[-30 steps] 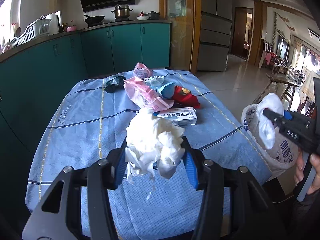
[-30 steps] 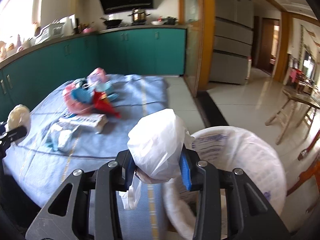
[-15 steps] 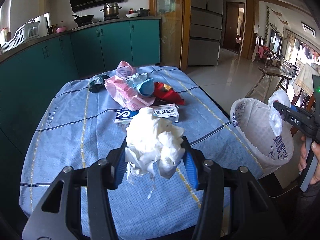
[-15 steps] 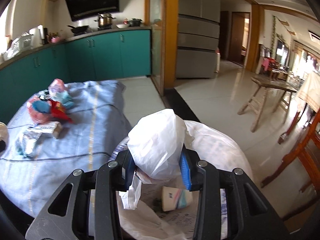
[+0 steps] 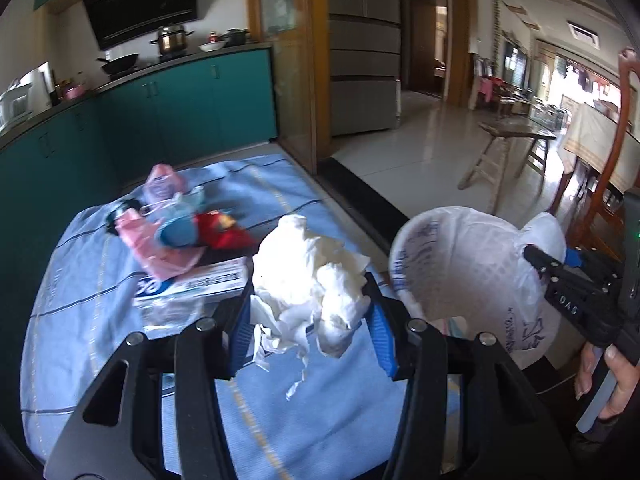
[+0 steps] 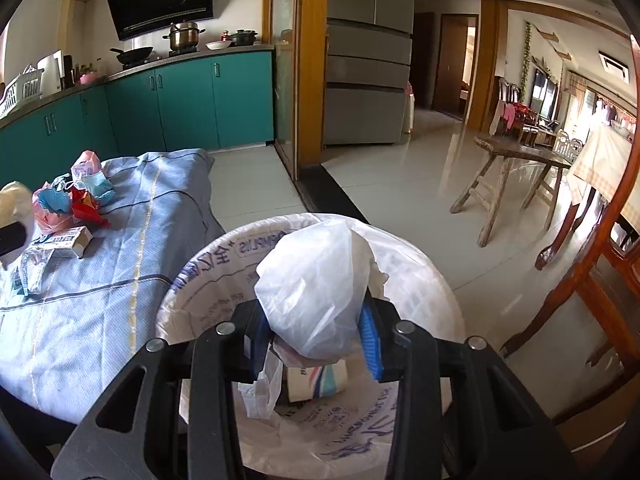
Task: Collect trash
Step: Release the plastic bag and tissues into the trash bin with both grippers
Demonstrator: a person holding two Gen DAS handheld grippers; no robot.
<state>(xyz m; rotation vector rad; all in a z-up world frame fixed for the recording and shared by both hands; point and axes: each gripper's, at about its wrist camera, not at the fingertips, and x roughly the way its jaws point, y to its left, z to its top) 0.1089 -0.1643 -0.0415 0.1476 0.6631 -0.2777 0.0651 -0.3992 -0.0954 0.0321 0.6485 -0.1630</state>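
Note:
My left gripper (image 5: 308, 320) is shut on a crumpled wad of white tissue (image 5: 308, 276), held above the table's near right part, left of the bin's rim. My right gripper (image 6: 316, 328) is shut on a bunched white plastic bag (image 6: 316, 292) and holds it over the open mouth of the white-lined trash bin (image 6: 200, 280). The bin (image 5: 452, 268) also shows in the left wrist view, with the right gripper (image 5: 536, 260) and its bag at the bin's far right edge. A small carton (image 6: 316, 380) lies inside the bin.
The table has a blue cloth (image 5: 100, 280). On it lie a pile of pink, blue and red wrappers (image 5: 176, 220), a white box (image 5: 192, 284) and a crumpled clear wrapper (image 6: 32, 268). Teal cabinets (image 6: 180, 100) stand behind. A wooden bench (image 6: 516, 164) and a chair (image 6: 600, 260) stand right.
Both grippers have swung right toward the bin. The right gripper with its bag has come over the bin's mouth. The left gripper with the tissue is now close beside the bin.

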